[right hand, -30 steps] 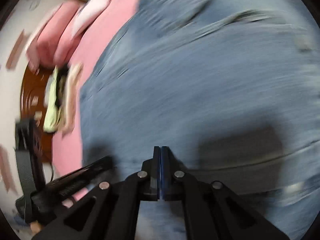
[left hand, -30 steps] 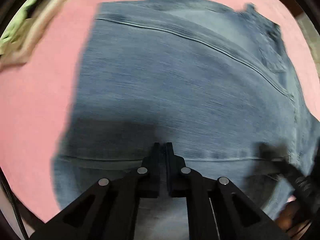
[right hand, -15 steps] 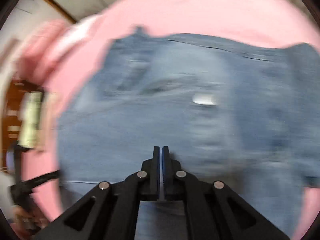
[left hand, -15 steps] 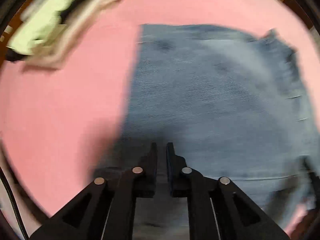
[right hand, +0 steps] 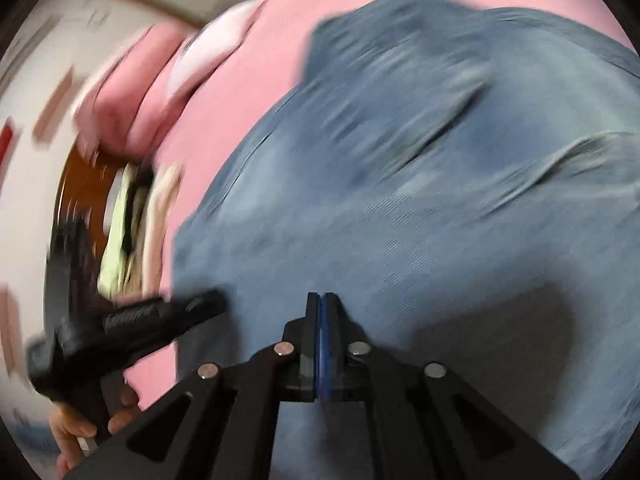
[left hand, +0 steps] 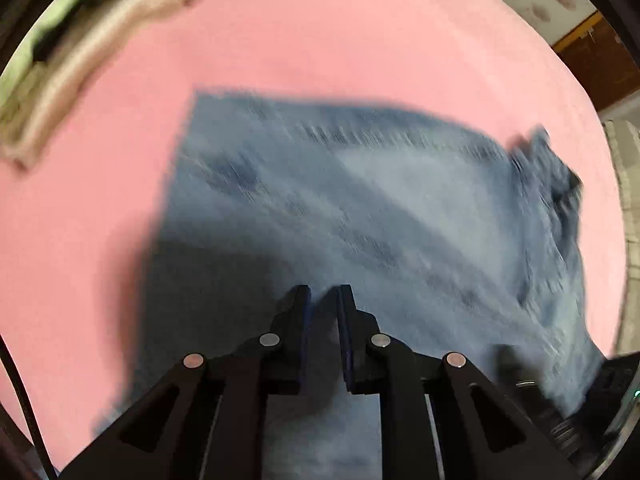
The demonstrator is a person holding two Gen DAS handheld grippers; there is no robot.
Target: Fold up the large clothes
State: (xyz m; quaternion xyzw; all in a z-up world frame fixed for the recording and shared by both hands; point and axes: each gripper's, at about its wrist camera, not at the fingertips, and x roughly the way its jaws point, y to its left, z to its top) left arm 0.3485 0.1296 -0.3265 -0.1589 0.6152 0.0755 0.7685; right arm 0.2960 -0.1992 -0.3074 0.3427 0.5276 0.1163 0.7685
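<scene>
a pair of blue jeans (left hand: 360, 220) lies folded into a broad flat block on a pink bed (left hand: 320, 40), filling the middle and near part of both views, which are smeared with blur. the left tool (left hand: 323, 296) points steeply down over the near part of the denim; its jaws stand a little apart and are opening, with nothing clamped between them, only the cloth below. the right tool (right hand: 323, 300) hangs over the jeans (right hand: 420, 220) with its jaws pressed together and nothing between them. in the right wrist view the left tool (right hand: 200, 304) reaches in from the left to the near left edge of the denim, with a hand (right hand: 80, 428) on its grip. a pile of pale green and cream clothes (left hand: 60, 60) lies at the far left of the bed, well apart from the jeans. a pink pillow (right hand: 128, 104) sits further off, beside a white patch.
</scene>
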